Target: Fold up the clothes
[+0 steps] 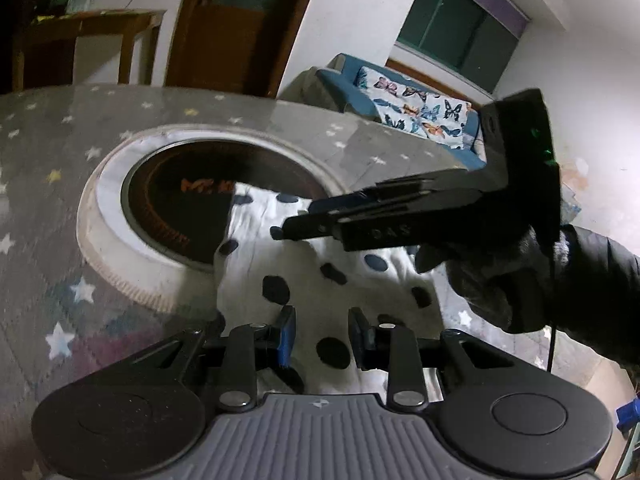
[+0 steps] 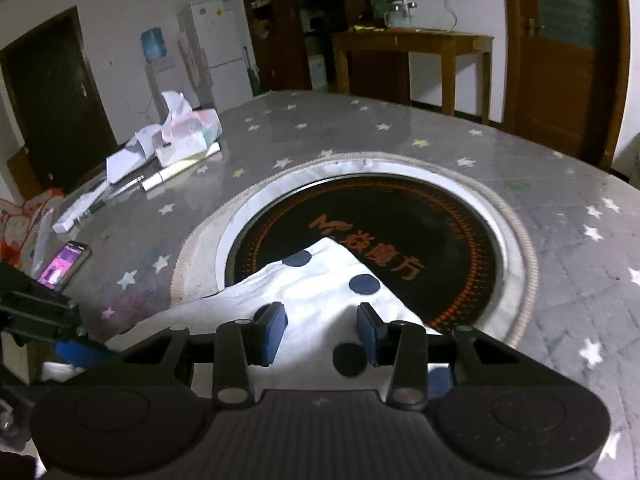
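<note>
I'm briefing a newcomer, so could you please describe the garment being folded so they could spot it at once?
Start at the round black cooktop set into the star-patterned table. Draped over its near edge lies the white cloth with dark dots; unlike the tissue pack and phone further left, it is soft, crumpled fabric.

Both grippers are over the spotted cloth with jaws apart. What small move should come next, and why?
Probably lower the right gripper and close it on the spotted cloth. Its jaws stand open and hold nothing, and the cloth's corner lies on the black cooktop. The left gripper is open too.
</note>
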### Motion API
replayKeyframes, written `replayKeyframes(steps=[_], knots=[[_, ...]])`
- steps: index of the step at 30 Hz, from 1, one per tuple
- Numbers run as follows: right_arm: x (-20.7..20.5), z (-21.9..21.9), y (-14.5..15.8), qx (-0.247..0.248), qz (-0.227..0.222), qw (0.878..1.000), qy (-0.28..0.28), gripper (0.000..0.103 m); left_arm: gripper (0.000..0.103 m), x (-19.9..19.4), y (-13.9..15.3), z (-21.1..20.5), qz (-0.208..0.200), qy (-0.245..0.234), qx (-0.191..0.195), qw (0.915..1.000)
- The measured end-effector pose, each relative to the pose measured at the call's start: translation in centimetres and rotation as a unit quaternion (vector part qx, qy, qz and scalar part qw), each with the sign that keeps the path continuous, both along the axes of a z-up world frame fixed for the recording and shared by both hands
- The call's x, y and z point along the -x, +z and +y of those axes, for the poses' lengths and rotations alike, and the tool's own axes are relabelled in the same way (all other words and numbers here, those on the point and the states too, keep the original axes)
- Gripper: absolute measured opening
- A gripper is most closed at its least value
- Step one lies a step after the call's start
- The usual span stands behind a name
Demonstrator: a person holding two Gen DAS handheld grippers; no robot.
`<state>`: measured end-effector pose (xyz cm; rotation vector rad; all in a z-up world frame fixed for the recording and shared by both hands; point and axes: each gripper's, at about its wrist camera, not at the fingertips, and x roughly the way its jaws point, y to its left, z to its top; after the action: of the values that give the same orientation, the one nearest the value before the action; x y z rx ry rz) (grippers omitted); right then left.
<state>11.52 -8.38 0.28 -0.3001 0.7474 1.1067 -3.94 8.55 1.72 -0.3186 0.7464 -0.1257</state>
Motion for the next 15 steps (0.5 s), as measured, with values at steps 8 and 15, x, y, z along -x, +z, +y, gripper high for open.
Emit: replayKeyframes(steps=[8, 15], knots=[[-0.5, 1.4, -1.1, 0.016, -0.003, 1.000, 0.002, 0.040, 0.031, 0.0, -0.9, 0.2, 0.013, 0.006, 0.007, 0.9999], [-0.8, -0.3, -0.4, -0.004, 0.004, 1.000, -0.030, 0.041, 0.037, 0.6, 0.2, -0.4, -0.002, 0.008, -0.005, 1.0000]])
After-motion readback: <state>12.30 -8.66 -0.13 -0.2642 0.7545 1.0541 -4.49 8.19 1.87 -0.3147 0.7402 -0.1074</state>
